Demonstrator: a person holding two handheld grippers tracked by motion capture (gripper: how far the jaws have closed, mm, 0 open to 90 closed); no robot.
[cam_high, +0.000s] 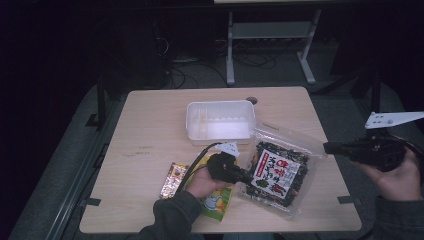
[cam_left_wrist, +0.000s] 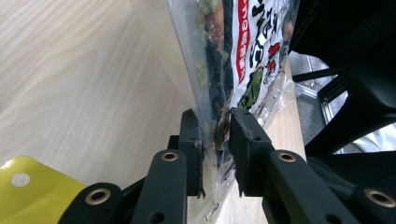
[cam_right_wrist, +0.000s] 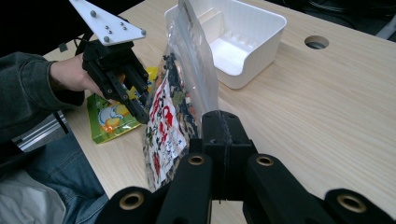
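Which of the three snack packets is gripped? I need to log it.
The clear seaweed packet with the red-and-white label, clamped at its edge by the left gripper; the yellow packet and the small packet lie flat.

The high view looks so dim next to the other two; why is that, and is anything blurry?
High view: dark and murky, table underlit. Left gripper view: bright, snack bag soft and close. Right gripper view: evenly lit, white bin sharp, little glare.

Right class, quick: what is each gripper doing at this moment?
Left gripper: closed on the edge of the clear plastic snack bag with the red and white label.
Right gripper: shut, holding nothing.
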